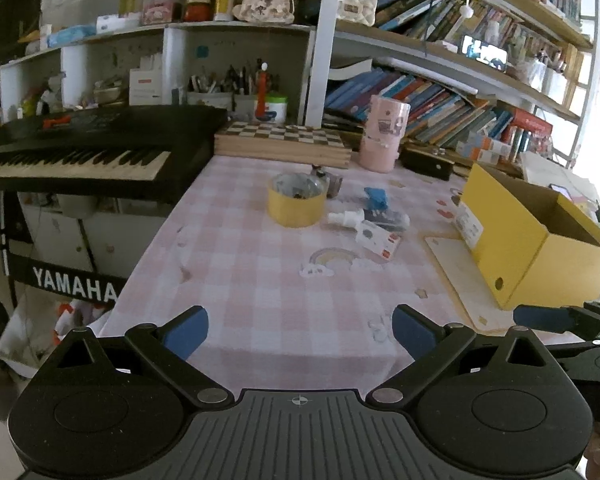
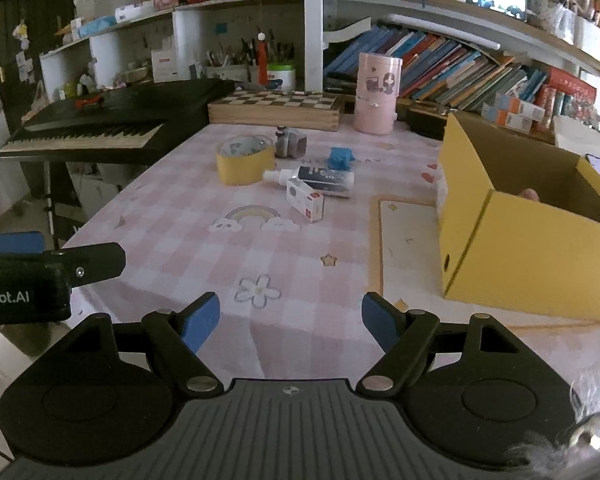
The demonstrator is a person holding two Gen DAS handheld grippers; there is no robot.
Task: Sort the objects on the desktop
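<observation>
A small pile lies mid-table on the pink checked cloth: a yellow tape roll (image 1: 297, 201) (image 2: 244, 160), a spray bottle (image 1: 366, 218) (image 2: 314, 178) on its side, a small white box (image 1: 378, 238) (image 2: 305, 199), a blue clip (image 1: 376, 197) (image 2: 340, 158) and a small dark jar (image 2: 289, 142). An open yellow cardboard box (image 1: 540, 240) (image 2: 528, 220) stands at the right. My left gripper (image 1: 300, 334) hovers open over the table's near edge, well short of the pile. My right gripper (image 2: 291, 326) is open too, with nothing between its fingers.
A black keyboard (image 1: 84, 148) (image 2: 100, 124) flanks the table's left side. A chessboard box (image 1: 284, 142) (image 2: 276, 110) and a pink cylinder container (image 1: 382, 136) (image 2: 376, 92) stand at the back. Bookshelves rise behind. A cream mat (image 2: 404, 248) lies under the yellow box.
</observation>
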